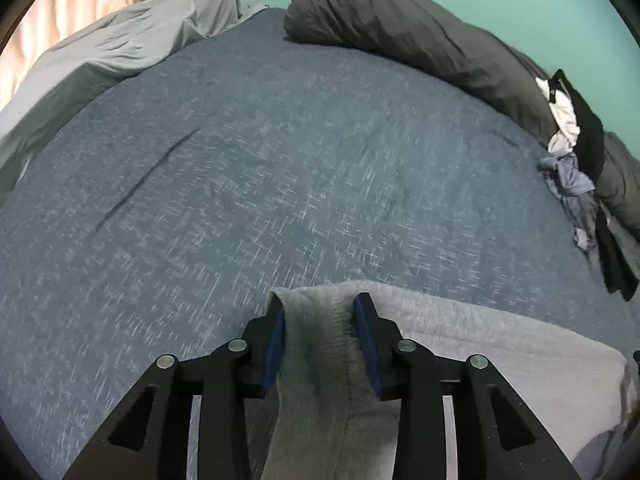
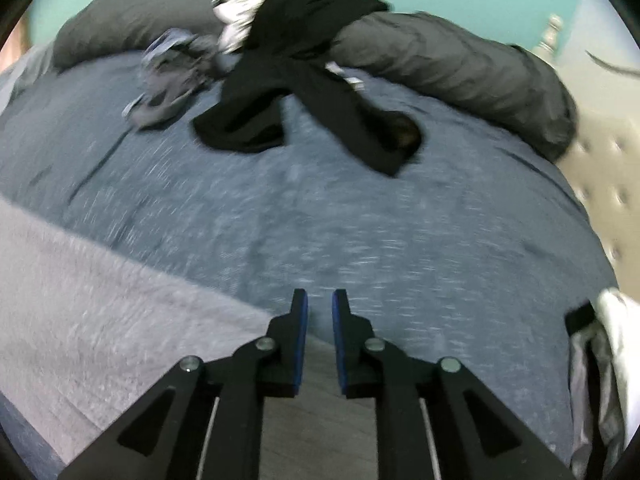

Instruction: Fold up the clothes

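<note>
The grey fleece garment [image 1: 460, 340] is taken as landmark; it is seen lying on the blue bedspread [image 1: 280, 160] at the near edge of the bed. A thick fold of it, with a ribbed seam running toward the far side, is seen standing between the pads of the left tool [image 1: 319, 304]. The jaws stand partly apart; the left pad is seen against the fold's edge, while firm pressure from the right pad cannot be told, so the fold is judged bracketed rather than firmly clenched. From that fold the garment's long axis is judged to run sideways, toward the right tool's side. In the right wrist view the same garment [image 2: 100, 288] is seen left of and partly beneath the right tool [image 2: 320, 300], whose jaws stand slightly apart with nothing between them; only bedspread shows beyond the tips. The left tool is therefore judged the nearer. Beyond the garment, by the dark rolled duvet [image 1: 400, 28], unfolded black clothes [image 2: 304, 80] and a crumpled bluish piece [image 2: 172, 76] are noted.
</note>
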Tool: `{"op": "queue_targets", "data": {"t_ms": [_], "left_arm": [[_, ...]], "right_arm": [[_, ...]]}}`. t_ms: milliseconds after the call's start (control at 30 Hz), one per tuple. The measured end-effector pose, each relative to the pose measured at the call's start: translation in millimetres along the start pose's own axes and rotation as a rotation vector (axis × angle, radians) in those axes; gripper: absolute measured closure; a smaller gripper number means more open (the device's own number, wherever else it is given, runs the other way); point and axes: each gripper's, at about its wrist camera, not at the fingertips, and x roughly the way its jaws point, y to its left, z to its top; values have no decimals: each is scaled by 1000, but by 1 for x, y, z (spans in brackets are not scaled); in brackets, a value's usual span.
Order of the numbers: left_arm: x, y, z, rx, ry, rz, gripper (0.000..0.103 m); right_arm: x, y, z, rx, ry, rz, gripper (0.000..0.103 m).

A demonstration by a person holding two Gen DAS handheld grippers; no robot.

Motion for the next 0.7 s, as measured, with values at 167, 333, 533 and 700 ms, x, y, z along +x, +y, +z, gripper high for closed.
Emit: {"op": "queue_targets", "data": {"t_ms": [167, 333, 533, 700], "left_arm": [[-51, -1, -19, 28, -49, 15, 40], [-75, 13, -33, 22, -34, -6, 38], [-89, 9, -69, 38, 8, -42, 37], [-86, 5, -103, 49, 40, -64, 36]], "right_arm": [[-45, -46, -15, 57, -37, 13, 77], [-76, -113, -49, 166, 5, -40, 57], [-87, -178, -100, 353, 90, -25, 47], [-76, -196, -128, 404, 153, -41, 46]]}}
